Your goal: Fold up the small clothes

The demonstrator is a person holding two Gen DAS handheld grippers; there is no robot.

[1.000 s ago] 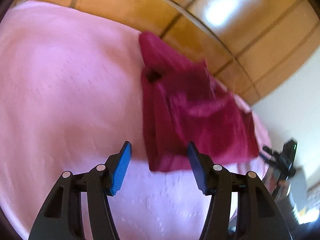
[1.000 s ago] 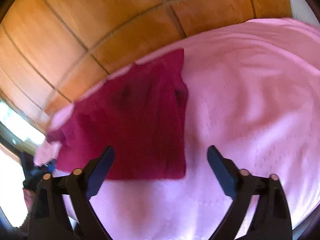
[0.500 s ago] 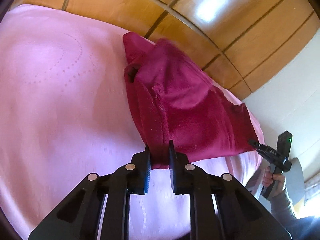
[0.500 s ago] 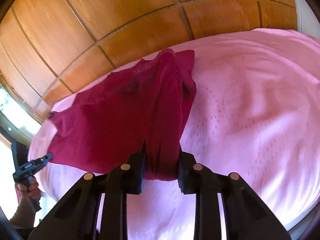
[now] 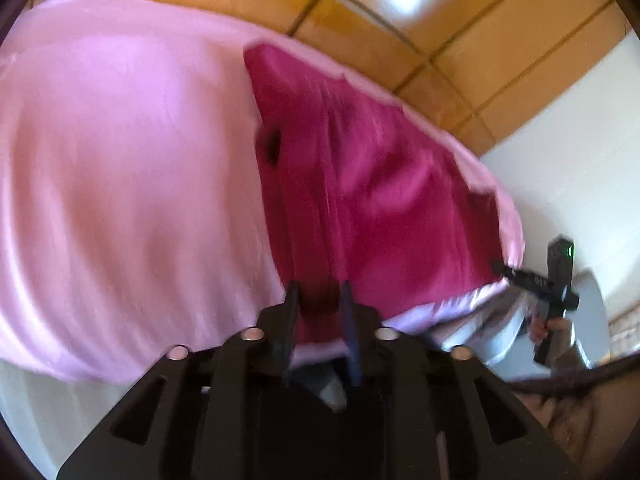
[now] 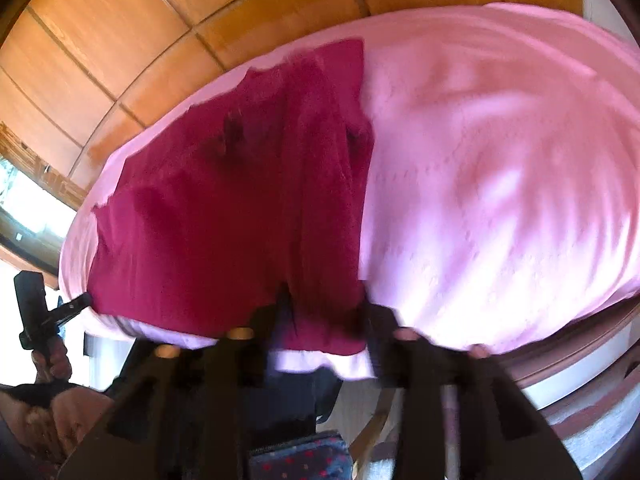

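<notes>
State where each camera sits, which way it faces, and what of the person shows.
Left wrist: rides the left gripper, looking down across the pink bed at the red garment whose near edge lies between its jaws; the person's right hand shows at right.
Right wrist: rides the right gripper, facing the same bed and garment's other near corner; the left hand shows at left.
Shared: garment, bed, wooden wall.

No text seems legible in these blurred views.
</notes>
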